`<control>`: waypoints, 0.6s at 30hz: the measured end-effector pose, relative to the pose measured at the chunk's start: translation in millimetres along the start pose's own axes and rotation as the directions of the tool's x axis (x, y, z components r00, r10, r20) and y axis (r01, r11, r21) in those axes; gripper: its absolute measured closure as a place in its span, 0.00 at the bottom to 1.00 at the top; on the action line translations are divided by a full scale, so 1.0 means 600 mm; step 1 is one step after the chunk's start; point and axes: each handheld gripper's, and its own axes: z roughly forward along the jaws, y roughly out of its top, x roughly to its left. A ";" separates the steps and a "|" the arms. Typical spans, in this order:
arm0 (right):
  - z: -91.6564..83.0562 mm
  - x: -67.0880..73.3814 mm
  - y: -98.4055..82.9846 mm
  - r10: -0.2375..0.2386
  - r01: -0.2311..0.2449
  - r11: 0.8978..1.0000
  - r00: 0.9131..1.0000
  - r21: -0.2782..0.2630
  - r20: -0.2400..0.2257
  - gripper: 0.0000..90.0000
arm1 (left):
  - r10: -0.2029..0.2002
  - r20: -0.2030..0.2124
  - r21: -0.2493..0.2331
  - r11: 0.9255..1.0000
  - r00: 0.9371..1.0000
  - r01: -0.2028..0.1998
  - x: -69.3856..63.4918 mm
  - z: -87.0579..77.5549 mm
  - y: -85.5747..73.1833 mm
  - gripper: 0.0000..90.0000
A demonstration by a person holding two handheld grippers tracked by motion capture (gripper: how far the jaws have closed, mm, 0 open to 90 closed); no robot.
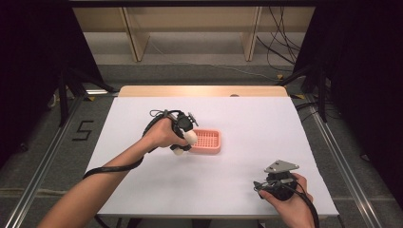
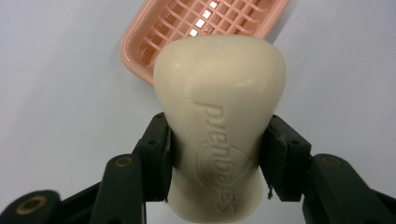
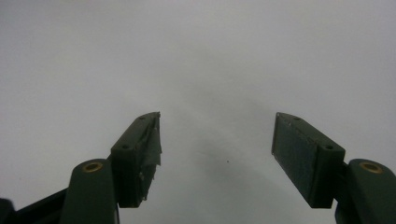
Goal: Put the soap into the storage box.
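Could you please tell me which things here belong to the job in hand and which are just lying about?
In the job:
- bar of soap, clamped in the left gripper
- pink soap dish

Just about:
- right gripper, open above the white table
- cables on the floor

Black grippers (image 1: pixel 183 135) with brass-ringed screws, black cables, bare forearms, grey three-cornered plate.
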 end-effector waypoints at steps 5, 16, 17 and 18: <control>0.001 -0.001 -0.001 -0.015 0.015 1.000 1.000 -0.004 0.003 0.37 | 0.011 -0.003 0.004 1.000 1.000 -0.011 0.002 0.002 0.007 0.55; -0.001 -0.001 -0.001 0.001 -0.001 1.000 1.000 0.001 -0.001 0.37 | 0.039 -0.010 0.004 0.999 0.999 -0.039 0.005 0.007 0.023 0.55; -0.001 -0.002 -0.001 0.000 0.000 1.000 1.000 -0.001 -0.001 0.37 | 0.036 -0.014 0.003 0.999 0.999 -0.036 0.004 0.008 0.025 0.55; -0.001 -0.002 -0.001 0.000 0.000 1.000 1.000 -0.001 -0.001 0.37 | 0.036 -0.014 0.003 0.999 0.999 -0.036 0.004 0.008 0.025 0.55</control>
